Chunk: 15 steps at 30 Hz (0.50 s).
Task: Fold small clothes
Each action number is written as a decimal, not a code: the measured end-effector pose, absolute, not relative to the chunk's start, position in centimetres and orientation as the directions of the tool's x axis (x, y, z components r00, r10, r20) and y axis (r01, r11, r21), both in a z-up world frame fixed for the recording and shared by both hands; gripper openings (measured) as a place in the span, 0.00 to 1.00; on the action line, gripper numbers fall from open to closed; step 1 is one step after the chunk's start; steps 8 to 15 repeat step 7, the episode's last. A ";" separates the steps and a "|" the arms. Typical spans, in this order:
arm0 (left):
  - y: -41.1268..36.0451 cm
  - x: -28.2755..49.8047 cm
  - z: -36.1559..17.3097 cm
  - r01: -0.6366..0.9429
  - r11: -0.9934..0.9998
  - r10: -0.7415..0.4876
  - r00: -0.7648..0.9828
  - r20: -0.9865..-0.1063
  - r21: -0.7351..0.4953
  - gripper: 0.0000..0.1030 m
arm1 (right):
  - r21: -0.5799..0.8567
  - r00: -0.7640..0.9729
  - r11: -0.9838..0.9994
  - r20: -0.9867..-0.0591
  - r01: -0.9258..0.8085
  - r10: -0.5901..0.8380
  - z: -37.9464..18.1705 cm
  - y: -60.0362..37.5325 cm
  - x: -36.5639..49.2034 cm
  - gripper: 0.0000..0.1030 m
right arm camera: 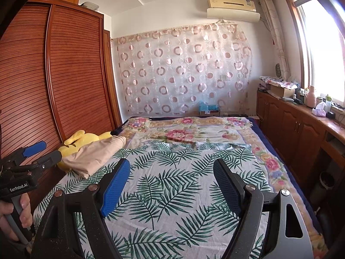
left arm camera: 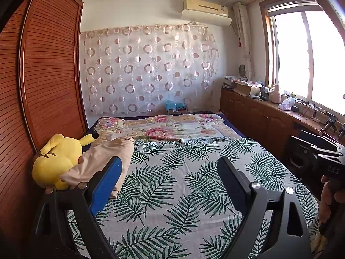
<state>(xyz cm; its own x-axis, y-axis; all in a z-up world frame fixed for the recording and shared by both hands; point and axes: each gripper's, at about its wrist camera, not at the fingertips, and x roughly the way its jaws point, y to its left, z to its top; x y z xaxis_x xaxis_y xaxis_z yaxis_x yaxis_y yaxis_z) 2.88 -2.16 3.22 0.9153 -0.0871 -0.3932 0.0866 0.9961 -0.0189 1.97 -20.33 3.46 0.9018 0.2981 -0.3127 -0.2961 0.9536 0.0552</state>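
Tongs first: left gripper (left arm camera: 170, 161) spread wide over the bed, nothing between its blue-padded fingers (left arm camera: 107, 185). Right gripper (right arm camera: 172, 164) likewise spread, empty, aimed over the leaf-print sheet (right arm camera: 172, 194). Neither touches any fabric. In the right wrist view the left gripper also shows at the left edge, gripped by a hand (right arm camera: 15, 218); the left wrist view catches the right hand (left arm camera: 327, 198) on its black handle at the right edge.

Beige garment (left arm camera: 103, 159) lies at the bed's left side, loosely folded, one end draped over the yellow plush toy (left arm camera: 56, 159), the other resting on the leaf sheet. Left finger of the left gripper overlaps it in view; contact cannot be told.

Beyond the leaf sheet, a floral quilt (right arm camera: 189, 131) covers the far half of the bed. Slatted wooden wardrobe (right arm camera: 71, 71) stands along the left. Circle-patterned curtain (left arm camera: 148, 69) hangs on the far wall, air conditioner (left arm camera: 204, 8) above it. Low wooden cabinets (right arm camera: 286, 118) cluttered on top run under the bright window (left arm camera: 306, 56) at right.
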 end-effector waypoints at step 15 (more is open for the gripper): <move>-2.2 2.8 3.1 0.086 0.996 -0.086 0.915 -0.394 -0.017 0.88 | 0.055 0.901 0.953 -0.312 -0.298 0.300 3.4 -20.4 2.0 0.79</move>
